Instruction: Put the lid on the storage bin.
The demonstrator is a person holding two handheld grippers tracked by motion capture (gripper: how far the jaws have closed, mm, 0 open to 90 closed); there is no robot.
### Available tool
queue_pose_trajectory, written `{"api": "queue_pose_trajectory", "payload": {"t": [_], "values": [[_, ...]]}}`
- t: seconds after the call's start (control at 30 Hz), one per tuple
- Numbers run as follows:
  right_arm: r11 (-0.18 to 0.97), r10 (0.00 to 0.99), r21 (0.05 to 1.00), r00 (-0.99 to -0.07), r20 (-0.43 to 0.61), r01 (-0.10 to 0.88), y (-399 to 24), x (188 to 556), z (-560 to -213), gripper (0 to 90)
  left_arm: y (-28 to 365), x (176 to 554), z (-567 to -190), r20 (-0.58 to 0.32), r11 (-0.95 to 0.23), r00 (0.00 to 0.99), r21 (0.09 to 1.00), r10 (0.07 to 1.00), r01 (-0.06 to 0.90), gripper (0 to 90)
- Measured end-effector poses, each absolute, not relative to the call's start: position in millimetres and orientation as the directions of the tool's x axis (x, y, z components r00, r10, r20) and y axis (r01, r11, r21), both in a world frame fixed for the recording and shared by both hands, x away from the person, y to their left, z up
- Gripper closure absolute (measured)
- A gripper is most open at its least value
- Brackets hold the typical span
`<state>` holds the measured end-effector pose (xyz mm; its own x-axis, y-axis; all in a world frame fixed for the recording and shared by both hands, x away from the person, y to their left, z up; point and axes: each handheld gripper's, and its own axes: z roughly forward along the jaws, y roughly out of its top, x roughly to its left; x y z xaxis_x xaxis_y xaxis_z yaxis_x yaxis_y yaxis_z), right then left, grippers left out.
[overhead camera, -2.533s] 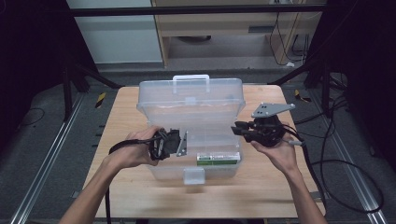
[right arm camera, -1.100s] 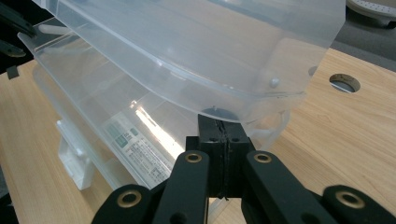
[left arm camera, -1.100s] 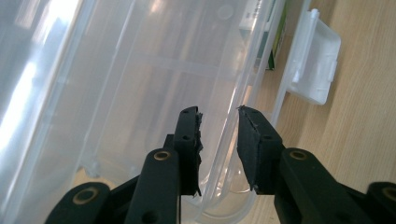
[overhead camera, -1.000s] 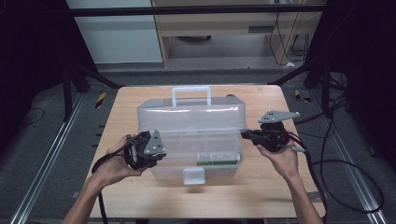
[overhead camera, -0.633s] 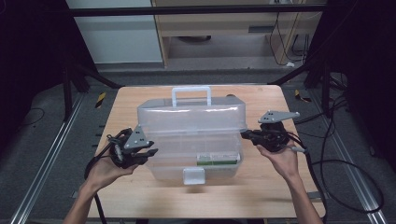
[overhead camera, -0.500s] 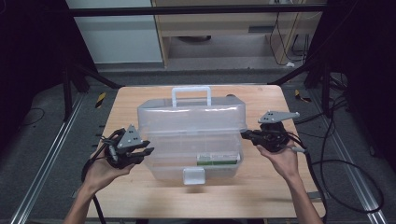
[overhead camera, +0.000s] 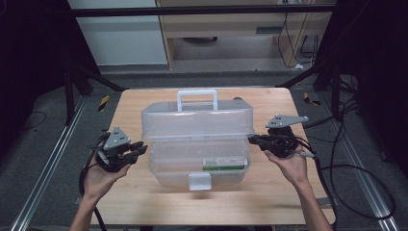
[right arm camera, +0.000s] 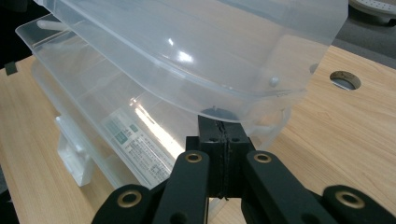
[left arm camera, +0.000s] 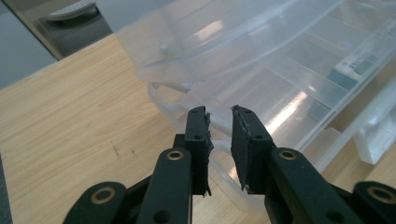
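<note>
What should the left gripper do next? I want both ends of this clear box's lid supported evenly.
Probably ease the left gripper forward to the lid edge at its end of the clear box. Its jaws, just closing, have nothing between them, while the right gripper, jaws shut, sits under the raised lid's other end.

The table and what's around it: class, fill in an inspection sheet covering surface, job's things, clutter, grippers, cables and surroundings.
Surface: wooden table, a round hole near its far right.
Job's things: clear plastic box, lid raised partway, handle on top, latch in front, label inside.
Clutter: nothing seen.
Grippers: left gripper open beside the box's left end, jaws just been closing, nothing between them; right gripper shut under the lid's right edge.
Cables: black cable trails right.
Surroundings: dark floor, metal rails, cabinet behind.
</note>
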<state>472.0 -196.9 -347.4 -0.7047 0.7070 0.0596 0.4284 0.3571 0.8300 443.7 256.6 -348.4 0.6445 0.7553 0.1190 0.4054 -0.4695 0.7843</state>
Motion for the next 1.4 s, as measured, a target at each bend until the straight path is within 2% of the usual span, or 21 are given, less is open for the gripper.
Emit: {"api": "queue_pose_trajectory", "payload": {"t": [0.7,1.4], "values": [[0.389,0.717,0.798,-0.695,0.052,0.461,-200.9,467.2,-367.8,88.8,254.7,441.6,-366.4,0.073,-0.423,0.638,0.804,0.767,0.417,85.0],[0.417,0.721,0.774,-0.692,0.038,0.477,-202.5,463.3,-383.9,89.5,253.6,437.3,-381.4,0.082,-0.455,0.638,0.771,0.765,0.446,86.2]]}}
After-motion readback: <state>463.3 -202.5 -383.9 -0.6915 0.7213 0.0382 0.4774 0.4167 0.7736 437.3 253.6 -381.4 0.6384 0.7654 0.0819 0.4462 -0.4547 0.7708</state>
